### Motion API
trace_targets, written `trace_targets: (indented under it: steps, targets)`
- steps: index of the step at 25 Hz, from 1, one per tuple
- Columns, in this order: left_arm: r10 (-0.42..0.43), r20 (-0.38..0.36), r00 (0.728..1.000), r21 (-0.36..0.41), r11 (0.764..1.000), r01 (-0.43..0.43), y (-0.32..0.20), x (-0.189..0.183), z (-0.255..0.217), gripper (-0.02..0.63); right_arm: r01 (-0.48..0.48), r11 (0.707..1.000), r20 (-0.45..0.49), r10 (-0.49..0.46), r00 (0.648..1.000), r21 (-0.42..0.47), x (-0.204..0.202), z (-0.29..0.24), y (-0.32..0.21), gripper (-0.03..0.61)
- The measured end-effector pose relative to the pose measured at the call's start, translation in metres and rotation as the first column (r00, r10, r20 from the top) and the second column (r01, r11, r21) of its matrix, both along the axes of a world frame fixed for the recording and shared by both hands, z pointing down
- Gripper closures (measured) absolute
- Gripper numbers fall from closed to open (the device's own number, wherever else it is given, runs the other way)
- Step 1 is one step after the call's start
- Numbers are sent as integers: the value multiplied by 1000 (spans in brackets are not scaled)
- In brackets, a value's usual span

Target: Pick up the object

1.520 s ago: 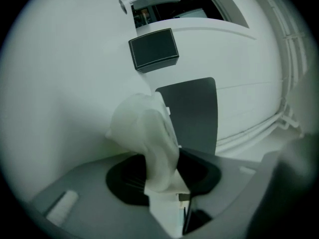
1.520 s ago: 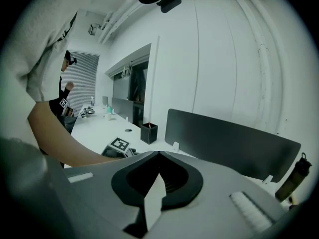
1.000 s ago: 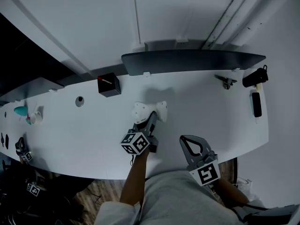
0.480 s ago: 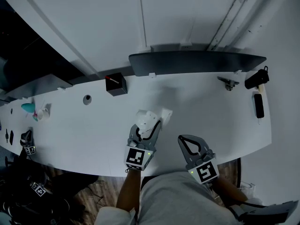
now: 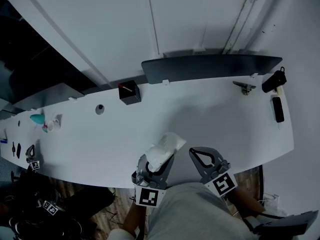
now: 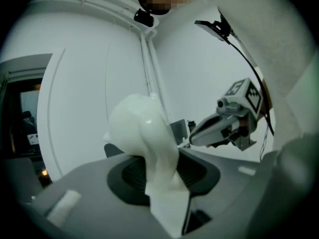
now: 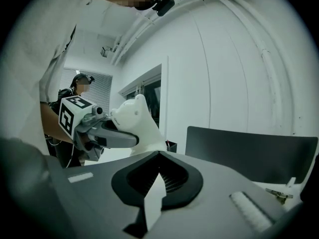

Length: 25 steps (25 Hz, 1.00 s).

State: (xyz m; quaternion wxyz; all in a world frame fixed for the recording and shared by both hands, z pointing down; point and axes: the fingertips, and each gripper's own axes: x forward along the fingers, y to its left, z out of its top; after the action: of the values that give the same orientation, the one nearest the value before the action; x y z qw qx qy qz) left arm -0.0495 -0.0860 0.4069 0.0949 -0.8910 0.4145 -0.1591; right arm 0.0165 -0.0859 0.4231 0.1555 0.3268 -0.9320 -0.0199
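A white animal-shaped figure [image 5: 163, 148] is off the white table [image 5: 225, 129], held over its near edge. My left gripper [image 5: 159, 159] is shut on it, with the jaws pressing its lower part. In the left gripper view the figure [image 6: 142, 133] rises tilted from between the jaws. My right gripper [image 5: 202, 156] hangs shut and empty just to the right, over the table's front edge. From the right gripper view I see the figure [image 7: 135, 124] in the left gripper [image 7: 112, 136], to the left of my own shut jaws.
A dark panel [image 5: 210, 66] stands at the table's back edge. A black box [image 5: 129, 92] sits back left, with a round hole [image 5: 100, 108] beside it. A metal tool [image 5: 244, 87] and black items [image 5: 276, 109] lie far right. A teal thing [image 5: 36, 118] lies far left.
My left gripper has drawn back toward the person with the white figure, lifting it off the table's middle to above the front edge. The right gripper has stayed put.
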Motion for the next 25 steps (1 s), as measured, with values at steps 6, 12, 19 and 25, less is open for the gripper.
trace_targets:
  steps: [6,12,19,25]
  targets:
    - [22,1,1000,-8,1000,-22,18,2,4,463,51,999,0,-51,999,5,-1,-7,15,577]
    - [82,49,995,31,996,-83,24,8,-4,463,232,973,-13,-232,973,-3,-6,-21,37,575]
    - [252,140,957,38,965,-260,56,23,-8,463,527,849,-195,-510,838,47,-12,-41,45,360]
    - [356,212,910,27,929,-369,78,42,-11,463,705,708,-429,-624,653,43,-30,-19,61,360]
